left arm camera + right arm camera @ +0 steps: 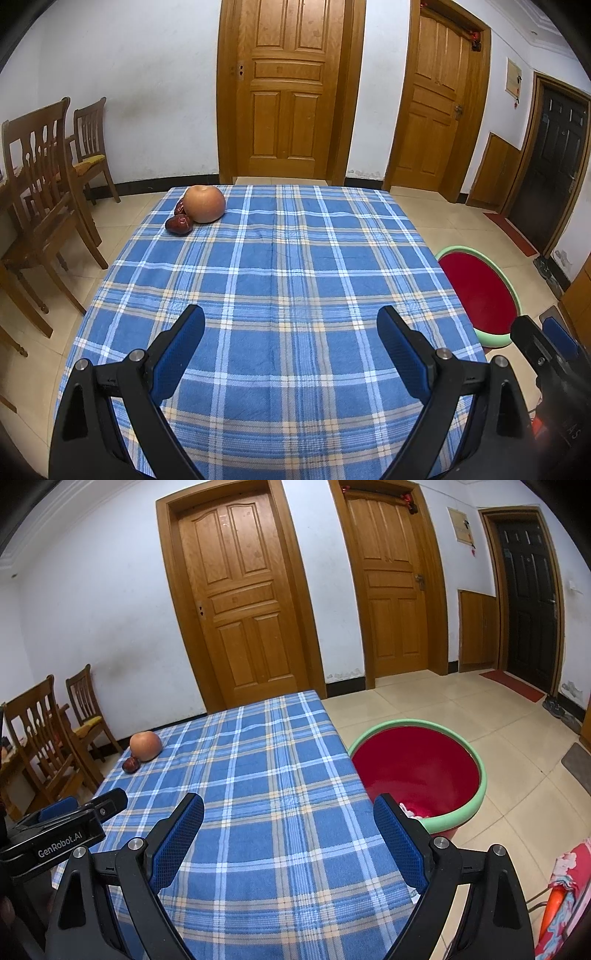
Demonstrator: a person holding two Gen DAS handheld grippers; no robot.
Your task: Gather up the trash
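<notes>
A table under a blue plaid cloth (288, 266) (258, 775) fills both views. At its far left corner sits a round orange-tan fruit (204, 204) (146, 746) with dark red dates (179, 224) (130, 764) touching it. Beside the table's right edge, on the floor, stands a red basin with a green rim (480, 291) (417, 771); some white scraps (410, 810) lie in it. My left gripper (291, 325) hovers open over the near cloth, nothing between its fingers. My right gripper (288, 810) also stands open and empty, near the table's right edge.
Wooden chairs (40, 192) (44, 746) stand left of the table. Two closed wooden doors (288, 88) (240, 598) and a dark door (550, 166) line the walls. A red mat (511, 685) lies on the tiled floor. A patterned fabric item (565, 893) is at the lower right.
</notes>
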